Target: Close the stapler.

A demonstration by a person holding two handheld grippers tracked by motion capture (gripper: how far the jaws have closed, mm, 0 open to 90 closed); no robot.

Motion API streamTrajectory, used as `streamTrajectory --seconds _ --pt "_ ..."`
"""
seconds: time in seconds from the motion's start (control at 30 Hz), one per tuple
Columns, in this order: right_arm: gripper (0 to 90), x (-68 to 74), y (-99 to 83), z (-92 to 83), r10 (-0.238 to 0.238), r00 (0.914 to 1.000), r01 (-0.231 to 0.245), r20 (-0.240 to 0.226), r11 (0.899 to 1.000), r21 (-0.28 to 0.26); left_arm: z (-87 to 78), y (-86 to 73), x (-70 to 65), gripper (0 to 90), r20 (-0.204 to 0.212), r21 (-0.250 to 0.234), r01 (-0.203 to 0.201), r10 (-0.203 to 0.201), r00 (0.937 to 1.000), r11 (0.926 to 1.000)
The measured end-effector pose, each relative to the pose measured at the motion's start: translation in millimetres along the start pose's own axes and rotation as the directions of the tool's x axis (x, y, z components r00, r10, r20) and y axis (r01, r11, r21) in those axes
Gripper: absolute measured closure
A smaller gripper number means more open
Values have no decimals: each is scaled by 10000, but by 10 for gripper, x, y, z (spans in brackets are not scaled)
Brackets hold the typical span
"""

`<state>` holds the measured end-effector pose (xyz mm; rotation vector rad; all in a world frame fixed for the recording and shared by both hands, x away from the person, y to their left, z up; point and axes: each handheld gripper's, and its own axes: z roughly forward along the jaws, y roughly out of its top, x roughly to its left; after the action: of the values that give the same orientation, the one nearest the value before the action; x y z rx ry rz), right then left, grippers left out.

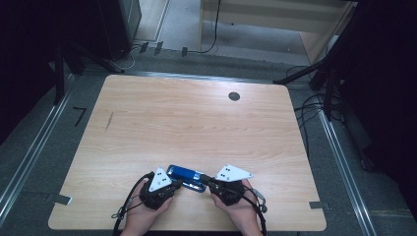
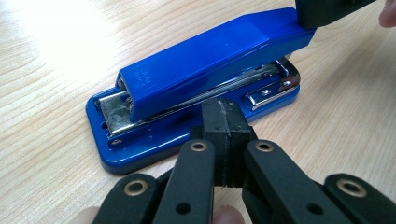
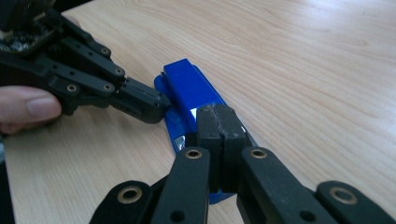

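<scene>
1. Presently, left claw (image 2: 223, 122): jaws together, nothing clamped between them. The closed tip rests against the long side of the blue stapler (image 2: 196, 88), at its base, in the lower centre of the left gripper view.
2. Right claw (image 3: 219, 123): jaws together, nothing between them. The tip sits on the stapler's near end, centre of the right gripper view.
3. Stapler: lies flat on the table (image 1: 196, 123), low in the high view and just left of centre, between both claws, its top arm raised slightly.
4. A hand (image 1: 140, 216) holds each claw from the bottom edge.
</scene>
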<state>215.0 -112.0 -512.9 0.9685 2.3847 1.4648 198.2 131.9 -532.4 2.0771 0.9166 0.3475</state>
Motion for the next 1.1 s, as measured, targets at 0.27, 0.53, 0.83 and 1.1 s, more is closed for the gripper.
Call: streamTrajectory --seconds 0.27,0.53,0.83,1.1 --pt "900 127 -36 5 -347 9994 347 12 9993 123 -6 0 14 900 38 -59 110 -110 9999 9999" --pt "900 145 -98 -36 -175 9993 178 326 9998 -71 -110 -44 47 900 -60 -598 398 -403 9992 9974" --pt "900 182 -208 -42 229 9973 -210 694 9994 -285 -380 -138 203 826 -700 -1240 851 -942 9931 9886" --pt "900 275 -263 -34 319 9927 -260 1163 9983 -514 -559 -282 497 464 -1465 -1906 1556 -1849 9718 9692"
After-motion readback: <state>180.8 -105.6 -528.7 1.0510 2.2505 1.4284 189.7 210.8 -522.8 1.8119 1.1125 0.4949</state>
